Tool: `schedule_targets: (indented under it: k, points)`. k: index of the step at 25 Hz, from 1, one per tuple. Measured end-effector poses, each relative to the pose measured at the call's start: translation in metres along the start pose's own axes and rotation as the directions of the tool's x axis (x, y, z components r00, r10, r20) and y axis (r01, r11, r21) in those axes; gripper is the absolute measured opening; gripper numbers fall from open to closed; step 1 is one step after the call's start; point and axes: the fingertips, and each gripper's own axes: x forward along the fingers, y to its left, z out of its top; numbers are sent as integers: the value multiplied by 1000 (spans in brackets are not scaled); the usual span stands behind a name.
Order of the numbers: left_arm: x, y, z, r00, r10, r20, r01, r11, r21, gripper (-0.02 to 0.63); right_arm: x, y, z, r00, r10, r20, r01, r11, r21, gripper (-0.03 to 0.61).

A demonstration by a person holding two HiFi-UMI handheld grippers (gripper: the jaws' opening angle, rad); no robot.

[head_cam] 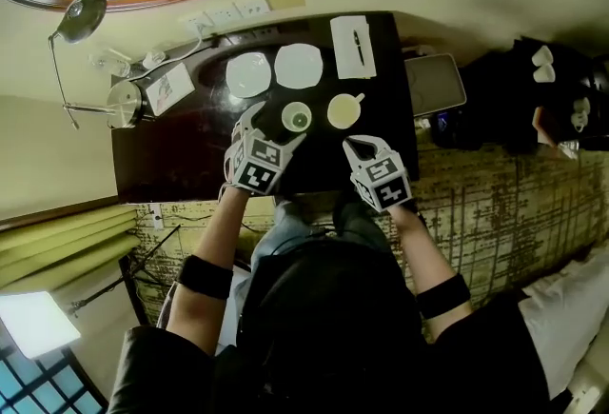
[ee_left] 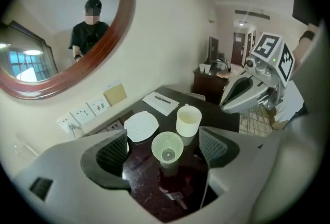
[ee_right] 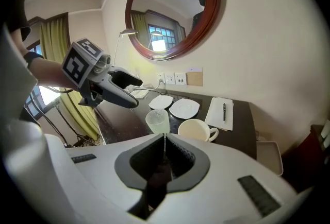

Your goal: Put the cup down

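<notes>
The translucent pale-green textured glass cup (ee_left: 167,147) stands upright near the middle of the dark glossy table (ee_left: 142,179). A cream ceramic mug (ee_left: 188,120) is just beside it, and two white saucers (ee_left: 141,126) lie toward the wall edge. The left gripper (head_cam: 269,128) has its jaws spread either side of the cup, with a gap showing at each pad, so the cup looks released. The right gripper (ee_right: 164,145) is closed on nothing, hovering by the table's near edge. To finish cleanly, the left gripper should draw straight back toward the near edge with its jaws wide, neither pad brushing the glass or nudging the mug.
</notes>
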Motion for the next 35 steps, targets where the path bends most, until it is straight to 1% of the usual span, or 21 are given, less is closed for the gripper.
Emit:
schedule_targets:
  k: [2,4,7,8,10,11,14,16,20,24,28,32,35]
  points:
    - [-15,1,5,999,22,29,-20,999,-40,372,-1,-1,6,1000,-3,6,3,1000,-13,26]
    - [-26,1,4,998,29,60,-23,996,-91,317,-1,-1,7,1000,-5,6,6,1000,-23,26]
    - [-41,6,-1,993,67,98,-50,984,-169,226,1,-4,7,1000,-13,15,14,999,-53,26]
    - [-46,8,-3,991,79,109,-57,980,-192,202,2,-5,7,1000,-16,19,17,998,-63,26]
    - [-56,13,-6,986,107,126,-75,969,-237,188,3,-5,9,1000,-18,22,20,997,-72,26]
    - [-61,15,-7,984,116,135,-79,964,-253,155,2,-4,11,1000,-19,21,20,997,-71,26]
    - [-77,23,-11,976,151,159,-97,948,-303,79,3,0,16,1000,-22,18,23,997,-70,26]
    - [-84,27,-17,973,160,166,-100,942,-321,53,5,3,19,1000,-15,19,17,997,-73,26]
    - [-95,38,-35,969,189,160,-119,923,-367,4,8,13,28,1000,-5,23,7,998,-67,26]
    - [-102,46,-50,965,214,150,-137,902,-409,0,11,13,19,1000,-18,10,19,998,-57,26]
    - [-108,45,-58,965,209,158,-123,895,-429,0,10,23,24,1000,-8,15,8,999,-45,26]
    - [-109,46,-64,965,219,147,-135,889,-437,0,11,22,20,1000,-10,10,10,999,-35,26]
    - [-107,46,-67,967,216,133,-140,892,-429,0,11,21,17,1000,-12,4,12,1000,-24,26]
